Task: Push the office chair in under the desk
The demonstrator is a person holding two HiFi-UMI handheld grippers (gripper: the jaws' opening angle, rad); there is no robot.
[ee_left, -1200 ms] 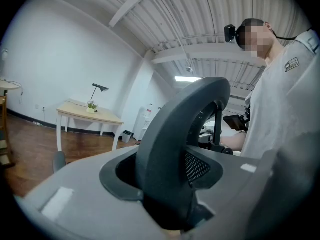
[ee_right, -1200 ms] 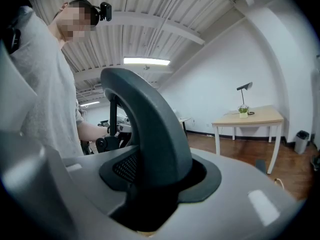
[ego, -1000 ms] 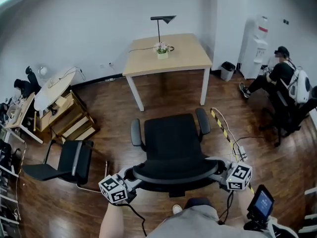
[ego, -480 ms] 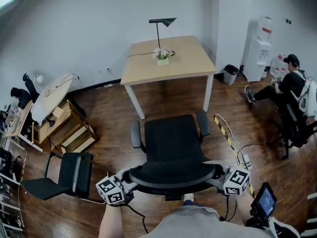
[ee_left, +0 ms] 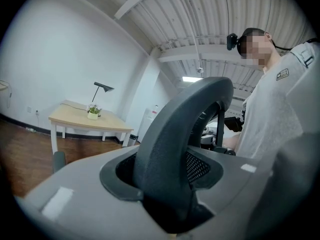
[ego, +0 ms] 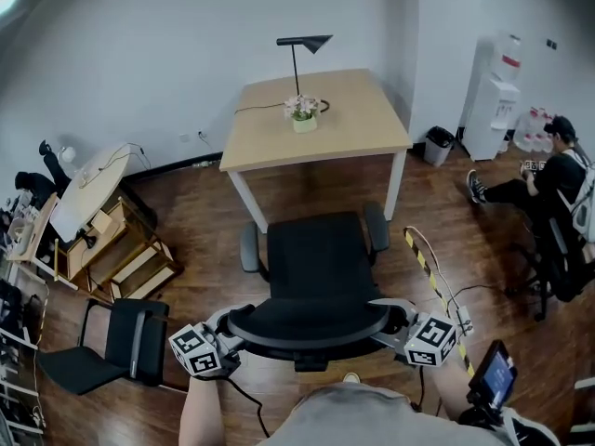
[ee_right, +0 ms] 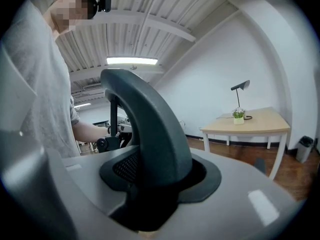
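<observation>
With the left gripper [ego: 226,331] and right gripper [ego: 391,321] each clamping half-spread jaws on one end of the backrest of the chair [ego: 321,260], which stands just short of the counter [ego: 358,119], the pushing step is in hand, and the next move likely calls for a straight, even shove forward.

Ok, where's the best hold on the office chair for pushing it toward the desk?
The backrest's curved top rim, from behind, one gripper near each end. The office chair faces the desk, so the rim is the near, bar-like edge jaws can close over. The left gripper and right gripper are clamped there.
</observation>
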